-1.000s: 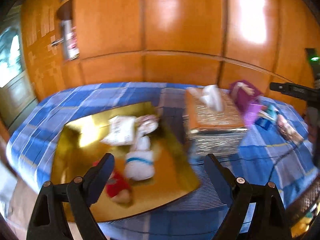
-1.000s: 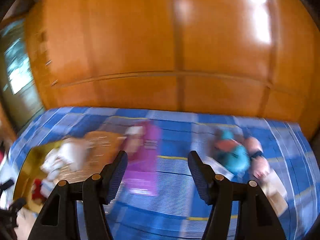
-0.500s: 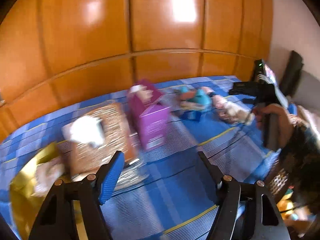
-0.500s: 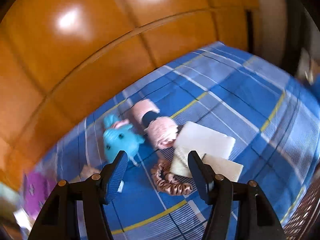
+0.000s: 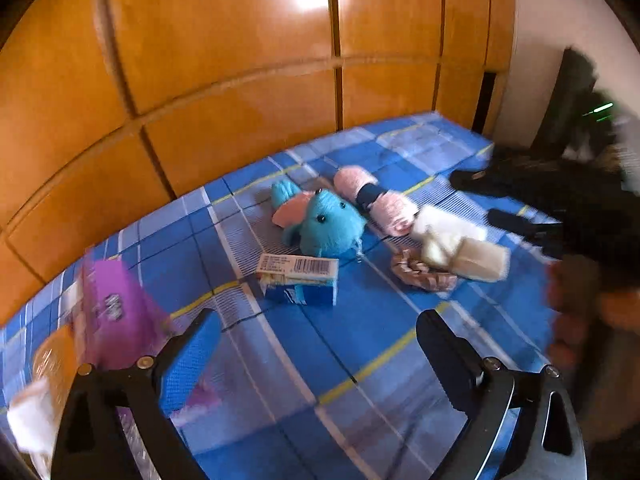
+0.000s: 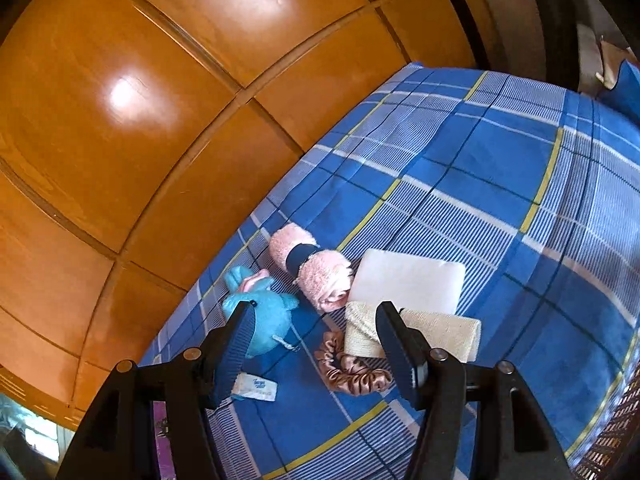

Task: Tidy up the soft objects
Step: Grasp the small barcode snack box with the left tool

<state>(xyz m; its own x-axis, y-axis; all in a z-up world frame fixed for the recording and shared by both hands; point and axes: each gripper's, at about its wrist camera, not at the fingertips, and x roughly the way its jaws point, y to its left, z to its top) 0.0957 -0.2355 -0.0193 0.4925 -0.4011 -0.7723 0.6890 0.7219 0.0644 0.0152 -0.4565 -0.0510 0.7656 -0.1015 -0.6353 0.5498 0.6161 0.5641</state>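
On the blue plaid bed lie a turquoise plush elephant [image 5: 326, 226] [image 6: 266, 316], a rolled pink towel with a dark band [image 5: 376, 202] [image 6: 316, 268], a white pad [image 6: 408, 282], a cream folded cloth [image 5: 476, 258] [image 6: 440, 332] and a brown satin scrunchie [image 5: 422, 274] [image 6: 352, 372]. My left gripper [image 5: 316, 356] is open and empty, above the bed in front of them. My right gripper [image 6: 314, 344] is open and empty, hovering just above the scrunchie and cloth. It shows blurred at the right of the left wrist view [image 5: 520, 204].
A small blue carton with a barcode [image 5: 298, 278] [image 6: 256, 390] lies in front of the elephant. A purple box [image 5: 116, 316] and an orange tissue box [image 5: 52, 364] sit at the left. Orange wooden panels [image 5: 240, 80] back the bed. The bed's right edge [image 6: 616, 400] is close.
Both grippers have swung right, from the gold tray and tissue boxes to the soft things at the bed's right end. The right gripper has come down close over them.
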